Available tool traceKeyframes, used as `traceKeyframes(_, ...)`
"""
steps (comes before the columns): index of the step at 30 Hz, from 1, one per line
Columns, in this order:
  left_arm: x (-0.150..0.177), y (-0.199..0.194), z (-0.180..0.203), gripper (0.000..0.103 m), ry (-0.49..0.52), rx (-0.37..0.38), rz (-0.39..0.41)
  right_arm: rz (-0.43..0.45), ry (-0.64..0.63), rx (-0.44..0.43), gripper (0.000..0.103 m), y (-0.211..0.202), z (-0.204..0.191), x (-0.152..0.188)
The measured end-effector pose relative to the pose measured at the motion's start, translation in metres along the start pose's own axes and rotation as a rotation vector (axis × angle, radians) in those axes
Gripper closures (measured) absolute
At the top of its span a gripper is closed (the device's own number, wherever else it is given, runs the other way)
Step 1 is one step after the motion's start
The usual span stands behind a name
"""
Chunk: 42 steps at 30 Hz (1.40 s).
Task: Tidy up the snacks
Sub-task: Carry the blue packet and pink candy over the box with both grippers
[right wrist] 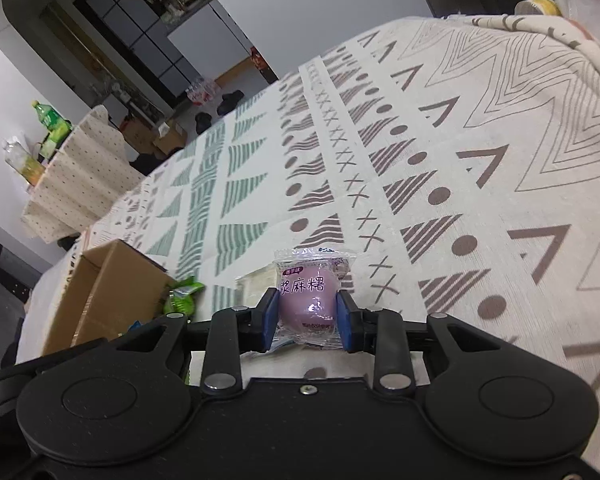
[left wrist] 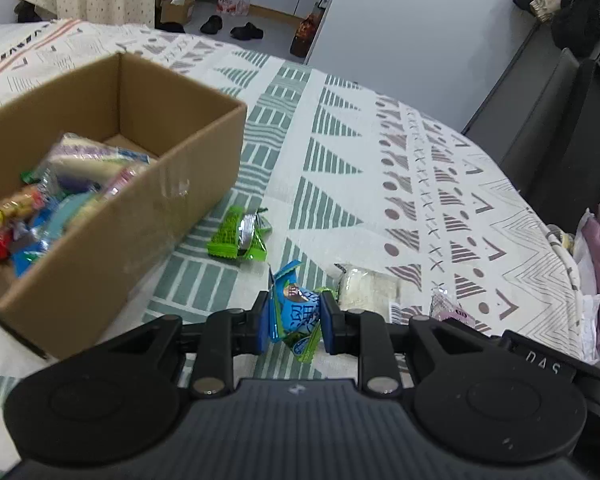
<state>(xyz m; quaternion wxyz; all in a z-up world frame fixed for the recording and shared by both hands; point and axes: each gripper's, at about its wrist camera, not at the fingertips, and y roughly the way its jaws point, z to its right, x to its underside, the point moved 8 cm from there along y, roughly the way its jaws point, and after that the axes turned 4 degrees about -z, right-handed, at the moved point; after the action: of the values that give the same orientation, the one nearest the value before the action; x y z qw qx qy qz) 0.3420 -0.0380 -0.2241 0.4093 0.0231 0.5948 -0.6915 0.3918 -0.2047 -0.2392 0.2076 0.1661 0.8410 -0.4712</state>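
Observation:
My left gripper (left wrist: pixel 294 322) is shut on a blue snack packet (left wrist: pixel 296 312), held just above the cloth to the right of an open cardboard box (left wrist: pixel 148 200) that holds several snacks. A green packet (left wrist: pixel 238 234) lies by the box's near right corner. A white packet (left wrist: pixel 370 286) and a purple packet (left wrist: pixel 448 308) lie to the right. My right gripper (right wrist: pixel 308 320) is shut on the purple mochi packet (right wrist: pixel 310 292). The box (right wrist: pixel 104 292) and the green packet (right wrist: pixel 182 296) show at its left, and the white packet (right wrist: pixel 256 284) sits behind the purple one.
The patterned tablecloth (left wrist: pixel 340 160) covers the table. Clothes and bags (left wrist: pixel 596 264) are piled at the right edge. A dark chair (left wrist: pixel 560 128) stands beyond the far right edge. A covered side table with bottles (right wrist: pixel 48 140) stands at the far left.

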Motion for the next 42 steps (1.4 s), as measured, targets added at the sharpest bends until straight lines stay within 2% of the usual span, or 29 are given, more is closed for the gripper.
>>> traceKeyframes(14, -0.001, -0.064, -0.001, 0.079, 0.051, 0.040, 0.055, 0.095, -0.013, -0.014, 0.073, -0.057, -0.023, 0.009)
traceKeyframes(21, -0.002, -0.091, -0.006, 0.079, 0.070, 0.058, 0.073, 0.151, 0.036, -0.048, 0.073, -0.081, -0.034, 0.027)
traceKeyframes(32, -0.004, -0.123, -0.031, 0.079, 0.068, 0.091, 0.085, 0.175, 0.052, -0.065, 0.073, -0.096, -0.056, 0.053)
traceKeyframes(42, -0.012, -0.145, -0.056, 0.079, 0.048, 0.138, 0.106, 0.185, 0.029, -0.105, 0.073, -0.098, -0.091, 0.060)
